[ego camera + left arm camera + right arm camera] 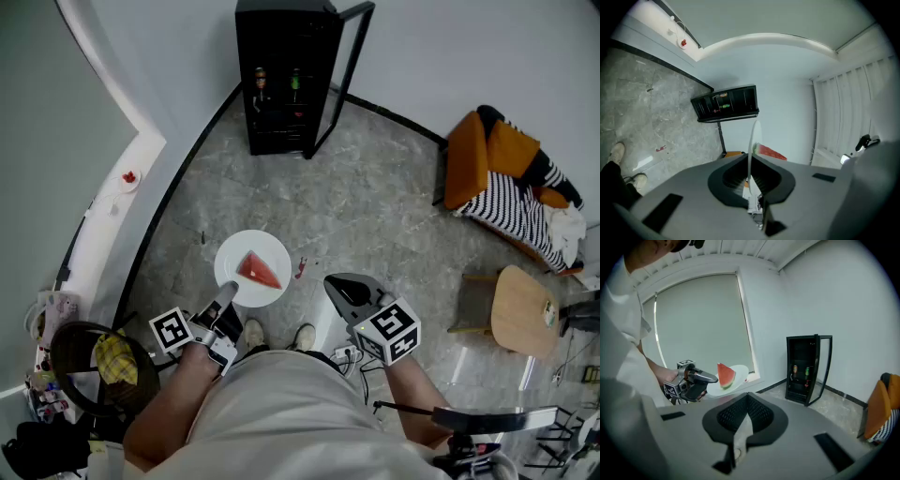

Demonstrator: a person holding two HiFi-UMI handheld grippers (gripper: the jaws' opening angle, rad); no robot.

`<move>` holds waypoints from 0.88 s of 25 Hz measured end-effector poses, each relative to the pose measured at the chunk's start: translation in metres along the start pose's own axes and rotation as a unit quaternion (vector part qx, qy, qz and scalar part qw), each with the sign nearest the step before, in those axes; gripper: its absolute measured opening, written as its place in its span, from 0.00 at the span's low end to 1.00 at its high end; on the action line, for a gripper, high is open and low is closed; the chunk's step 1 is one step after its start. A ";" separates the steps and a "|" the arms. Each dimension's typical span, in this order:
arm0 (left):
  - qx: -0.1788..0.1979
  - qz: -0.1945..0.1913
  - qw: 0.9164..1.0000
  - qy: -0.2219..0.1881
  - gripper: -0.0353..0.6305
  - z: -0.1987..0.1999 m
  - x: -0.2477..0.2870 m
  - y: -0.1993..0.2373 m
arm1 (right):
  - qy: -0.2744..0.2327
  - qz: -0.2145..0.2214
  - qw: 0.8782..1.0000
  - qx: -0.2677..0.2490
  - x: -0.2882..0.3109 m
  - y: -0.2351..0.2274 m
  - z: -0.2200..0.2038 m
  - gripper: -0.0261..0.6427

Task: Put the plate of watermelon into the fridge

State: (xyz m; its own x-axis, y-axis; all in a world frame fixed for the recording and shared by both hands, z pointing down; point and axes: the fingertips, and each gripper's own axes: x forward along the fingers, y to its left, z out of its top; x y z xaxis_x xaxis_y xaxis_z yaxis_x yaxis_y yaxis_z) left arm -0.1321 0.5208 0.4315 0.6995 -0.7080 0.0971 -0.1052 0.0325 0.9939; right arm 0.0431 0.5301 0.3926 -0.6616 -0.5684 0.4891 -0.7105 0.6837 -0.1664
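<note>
The plate (251,269) was clamped level by its rim between the closed jaws of the left gripper (223,306) so the watermelon wedge (260,271) beyond them would not slide, the open fridge (281,80) well ahead; the right gripper (336,286) was shut, empty.

1. The head view looks steeply down from the person's head onto the grey marbled floor (375,197). The left claw (225,298) and right claw (339,284) sit near the lens at the lower edge. The black glass-door fridge (281,80) stands far off at the top.
2. The left gripper view rides on the left claw and looks along its jaws, rolled sideways, with floor at the left and wall at the right. The round white plate (753,140) is edge-on just before the lens, and the fridge is in the middle distance.
3. The right gripper view rides on the right claw and faces level across the room. The left claw is near at its left, and the fridge is farther off at its right.
4. All three views share the fridge and the round white plate. The head view and the right gripper view also share the orange chair (487,155).
</note>
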 end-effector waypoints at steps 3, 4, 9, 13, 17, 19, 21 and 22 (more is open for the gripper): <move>0.001 -0.006 1.000 0.010 0.08 0.011 -0.005 0.004 | -0.001 0.000 1.000 -0.011 0.014 0.016 0.011 0.06; 0.002 -0.007 1.000 0.012 0.08 0.017 -0.006 0.006 | -0.001 0.000 1.000 -0.015 0.019 0.021 0.015 0.06; 0.007 -0.015 0.999 0.029 0.08 0.046 -0.005 0.014 | 0.000 -0.001 1.000 -0.031 0.053 0.041 0.035 0.06; 0.002 -0.015 0.999 0.038 0.08 0.064 0.002 0.024 | 0.002 -0.003 1.000 -0.024 0.075 0.045 0.041 0.06; -0.006 -0.010 0.999 0.038 0.08 0.081 0.022 0.031 | -0.002 -0.005 1.000 -0.027 0.090 0.029 0.052 0.06; -0.004 -0.007 0.999 0.038 0.08 0.093 0.040 0.036 | 0.005 -0.004 0.999 -0.037 0.101 0.013 0.057 0.06; -0.005 -0.009 0.999 0.036 0.08 0.106 0.065 0.039 | 0.012 0.001 0.999 -0.040 0.115 -0.010 0.060 0.07; -0.006 -0.010 0.999 0.035 0.08 0.112 0.080 0.041 | 0.014 0.005 0.999 -0.042 0.122 -0.024 0.063 0.08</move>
State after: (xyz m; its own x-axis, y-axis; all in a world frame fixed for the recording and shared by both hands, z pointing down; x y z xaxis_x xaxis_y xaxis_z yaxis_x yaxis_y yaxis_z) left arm -0.1596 0.3865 0.4739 0.7495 -0.6572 0.0792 -0.0813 0.0274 0.9963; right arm -0.0358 0.4152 0.4025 -0.6602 -0.5497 0.5119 -0.6810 0.7255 -0.0992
